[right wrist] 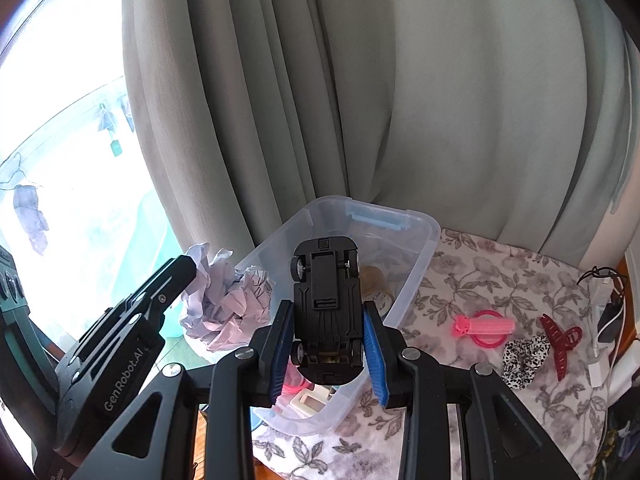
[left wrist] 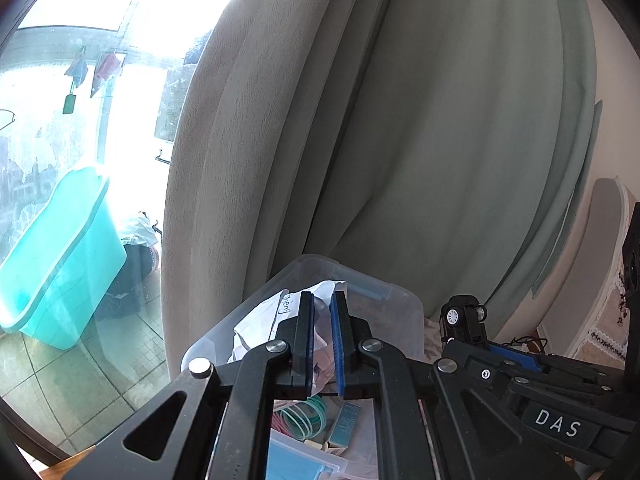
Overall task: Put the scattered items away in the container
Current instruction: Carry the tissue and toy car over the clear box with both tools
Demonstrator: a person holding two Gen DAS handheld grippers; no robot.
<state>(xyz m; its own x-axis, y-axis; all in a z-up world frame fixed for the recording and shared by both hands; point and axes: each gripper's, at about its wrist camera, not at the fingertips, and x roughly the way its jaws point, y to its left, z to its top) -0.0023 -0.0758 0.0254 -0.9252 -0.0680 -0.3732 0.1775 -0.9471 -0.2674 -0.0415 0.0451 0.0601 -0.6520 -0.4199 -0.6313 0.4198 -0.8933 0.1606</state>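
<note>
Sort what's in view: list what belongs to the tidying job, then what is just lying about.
Job: clear plastic bin; toy car in right gripper; crumpled paper in left gripper; pink hair roller; red claw clip; spotted scrunchie.

Lying about: curtain; teal tub; charger cables.

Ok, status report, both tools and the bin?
Left tool shut on crumpled white paper. Right tool shut on black toy car, over clear plastic bin. Nothing blocking.
</note>
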